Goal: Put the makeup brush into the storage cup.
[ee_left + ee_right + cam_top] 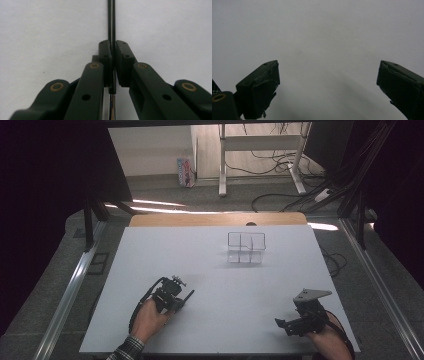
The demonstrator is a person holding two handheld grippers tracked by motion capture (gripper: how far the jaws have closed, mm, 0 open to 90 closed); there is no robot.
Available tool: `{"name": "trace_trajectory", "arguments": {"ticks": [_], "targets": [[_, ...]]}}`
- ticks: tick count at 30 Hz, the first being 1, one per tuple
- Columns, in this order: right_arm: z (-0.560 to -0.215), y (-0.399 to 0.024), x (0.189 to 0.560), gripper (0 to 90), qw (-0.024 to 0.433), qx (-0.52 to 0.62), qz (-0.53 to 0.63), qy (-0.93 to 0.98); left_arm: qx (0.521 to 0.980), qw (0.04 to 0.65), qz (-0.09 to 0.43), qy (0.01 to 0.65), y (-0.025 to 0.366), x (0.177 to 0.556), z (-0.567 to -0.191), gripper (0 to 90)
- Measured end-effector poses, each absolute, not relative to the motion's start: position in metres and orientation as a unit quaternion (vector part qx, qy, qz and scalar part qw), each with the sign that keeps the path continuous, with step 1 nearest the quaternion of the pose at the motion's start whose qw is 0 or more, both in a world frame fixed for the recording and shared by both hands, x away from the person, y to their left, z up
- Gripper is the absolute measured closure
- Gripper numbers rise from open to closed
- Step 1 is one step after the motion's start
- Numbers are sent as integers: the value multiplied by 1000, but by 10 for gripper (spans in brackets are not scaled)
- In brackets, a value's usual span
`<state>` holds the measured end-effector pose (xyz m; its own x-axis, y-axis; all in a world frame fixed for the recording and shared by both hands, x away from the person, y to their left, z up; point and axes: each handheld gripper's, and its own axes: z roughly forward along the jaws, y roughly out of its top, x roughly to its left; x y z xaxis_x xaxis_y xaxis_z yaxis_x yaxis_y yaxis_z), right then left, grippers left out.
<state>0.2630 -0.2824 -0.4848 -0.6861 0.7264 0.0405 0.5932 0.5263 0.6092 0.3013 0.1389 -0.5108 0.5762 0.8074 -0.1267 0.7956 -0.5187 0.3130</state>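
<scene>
Your left gripper [112, 53] is clenched on a thin black rod with a shiny metal end [111, 22], low over the white surface [210, 270] at its near left. Your right gripper [328, 82] rests released at the near right. The clear plastic compartment box [245, 247] stands well apart, farther back.

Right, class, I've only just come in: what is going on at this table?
A person works at a white table with a gripper in each hand. The left gripper is shut on a thin black pen-like stick with a silvery end, low over the table. The right gripper hangs open over bare tabletop, holding nothing. A clear divided organiser box stands farther back, apart from both; what it holds, if anything, is too small to tell.
</scene>
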Motion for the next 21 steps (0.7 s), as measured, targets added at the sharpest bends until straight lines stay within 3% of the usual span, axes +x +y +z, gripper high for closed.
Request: {"name": "trace_trajectory", "arguments": {"ticks": [21], "targets": [[-484,-284,263,25,107,384,312,862,881,242,22,406,142,294,-486,839]]}}
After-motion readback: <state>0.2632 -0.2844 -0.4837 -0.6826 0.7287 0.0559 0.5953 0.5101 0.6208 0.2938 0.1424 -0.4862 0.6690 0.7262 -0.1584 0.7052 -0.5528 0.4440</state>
